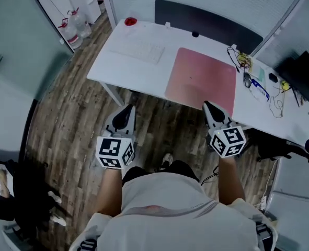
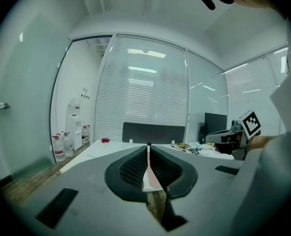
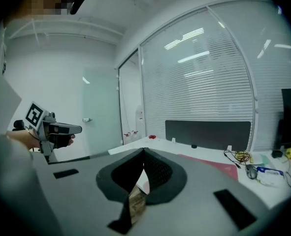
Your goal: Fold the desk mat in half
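The desk mat (image 1: 201,81) is lying on the desk (image 1: 107,69), right of the frame's centre. A keyboard (image 1: 138,51) is sitting to its left and a cable tangle (image 1: 242,60) to its right, with a panel (image 1: 206,21) standing behind. Water bottles (image 1: 72,27) are standing on the floor (image 1: 65,114) at upper left. The left gripper (image 1: 125,114) is hanging below the desk's near edge, and the right gripper (image 1: 212,110) is at the mat's near edge.

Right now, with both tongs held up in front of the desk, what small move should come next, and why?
Probably open the left tongs and right tongs while easing them toward the near corners of the pink desk mat. It lies flat and unfolded on the white desk. Both tongs are shut and empty, and the left tongs sit off to its left.
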A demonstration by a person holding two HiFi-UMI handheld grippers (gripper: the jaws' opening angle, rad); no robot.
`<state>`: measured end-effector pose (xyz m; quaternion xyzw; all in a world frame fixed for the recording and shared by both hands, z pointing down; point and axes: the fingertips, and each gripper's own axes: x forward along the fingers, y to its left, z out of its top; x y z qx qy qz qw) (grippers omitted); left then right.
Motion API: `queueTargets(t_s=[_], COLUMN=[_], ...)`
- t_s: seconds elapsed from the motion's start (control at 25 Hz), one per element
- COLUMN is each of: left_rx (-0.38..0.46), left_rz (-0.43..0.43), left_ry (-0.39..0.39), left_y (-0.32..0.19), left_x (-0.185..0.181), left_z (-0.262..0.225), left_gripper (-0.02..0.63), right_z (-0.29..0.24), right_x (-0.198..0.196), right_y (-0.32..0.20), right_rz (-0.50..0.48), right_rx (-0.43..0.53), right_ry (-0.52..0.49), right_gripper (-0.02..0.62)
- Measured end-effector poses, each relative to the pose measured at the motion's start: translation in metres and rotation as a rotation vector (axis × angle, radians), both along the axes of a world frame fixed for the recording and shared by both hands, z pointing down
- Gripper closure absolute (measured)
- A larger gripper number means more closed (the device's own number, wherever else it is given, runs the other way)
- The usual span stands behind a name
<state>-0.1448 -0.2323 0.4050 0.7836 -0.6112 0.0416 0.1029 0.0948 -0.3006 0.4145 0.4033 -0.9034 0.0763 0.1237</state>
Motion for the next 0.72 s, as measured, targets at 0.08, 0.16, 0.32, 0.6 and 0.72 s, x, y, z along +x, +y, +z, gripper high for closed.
queueTargets(t_s=[0.08, 0.16, 0.32, 0.6, 0.72], left_rx=[-0.023, -0.047, -0.078, -0.133, -0.160], left_rz=[-0.004, 0.007, 0.028, 0.102, 0.103], left_ry=[-0.006, -0.007, -0.003, 0.016, 0.046], left_y=[-0.020, -0.036, -0.062, -0.100, -0.116], left_x=[0.007, 0.012, 0.006, -0.023, -0.048], left_z=[0.008, 0.015, 0.026, 0.058, 0.064], left_gripper=[0.580, 0.580, 0.580, 0.580, 0.580], right_z=[0.011, 0.022, 0.039, 0.077, 0.088], right_x=[0.003, 0.003, -0.003, -0.033, -0.050], right_y=[-0.020, -0.034, -0.053, -0.068, -0.076], right_rz=[-0.013, -0.022, -0.015, 0.057, 0.104], right_rx=[-0.021, -0.050, -0.091, -0.175, -0.204], right_ry=[0.010, 0.017, 0.041, 0.123, 0.148], right_gripper=[0.545, 0.545, 0.545, 0.543, 0.518])
